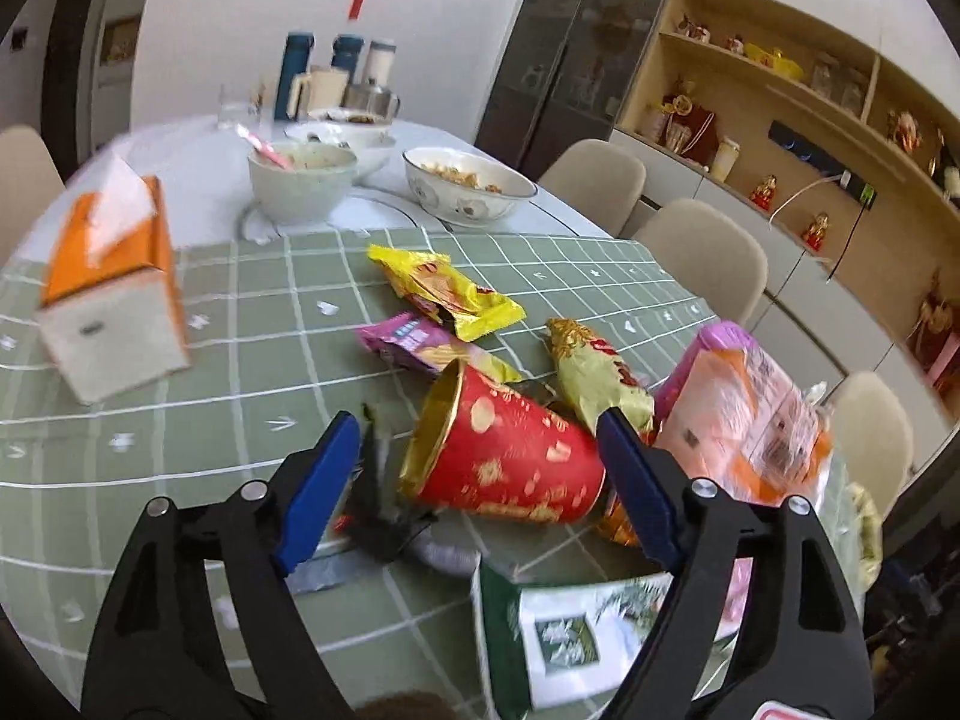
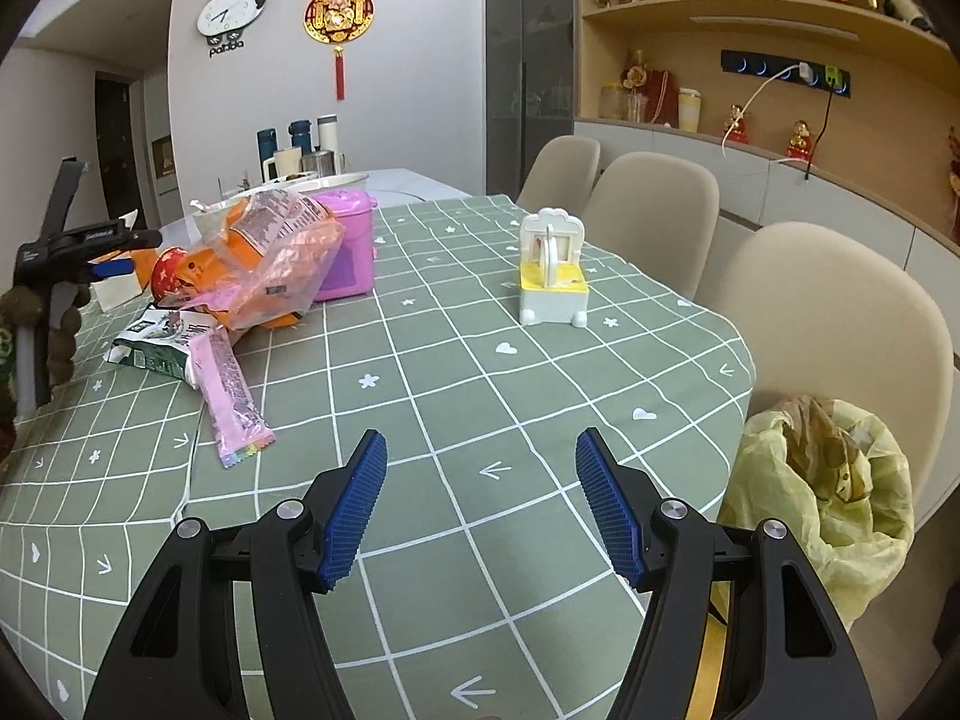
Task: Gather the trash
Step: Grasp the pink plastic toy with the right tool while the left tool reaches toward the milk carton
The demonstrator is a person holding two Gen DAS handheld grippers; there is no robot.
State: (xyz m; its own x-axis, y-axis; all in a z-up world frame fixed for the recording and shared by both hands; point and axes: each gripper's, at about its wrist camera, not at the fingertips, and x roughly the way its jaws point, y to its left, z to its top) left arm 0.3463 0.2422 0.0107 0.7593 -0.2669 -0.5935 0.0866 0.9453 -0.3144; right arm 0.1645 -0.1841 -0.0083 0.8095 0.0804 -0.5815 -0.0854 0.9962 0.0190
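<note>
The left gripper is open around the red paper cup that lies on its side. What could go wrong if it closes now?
The red and gold paper cup is thin, so the left gripper may crush it or let it slip. The green and gold snack wrapper touching it may be dragged along. The yellow-lined trash bin stands off the table's far side, so the carry is long.

upper left of the right wrist view: a panda clock (image 2: 231, 6) and a red knot ornament (image 2: 339, 15) hang on the wall. a white and yellow holder (image 2: 552, 273) stands mid-frame on the green checked tablecloth (image 2: 456, 360). beige chairs (image 2: 654, 210) line the right side.
</note>
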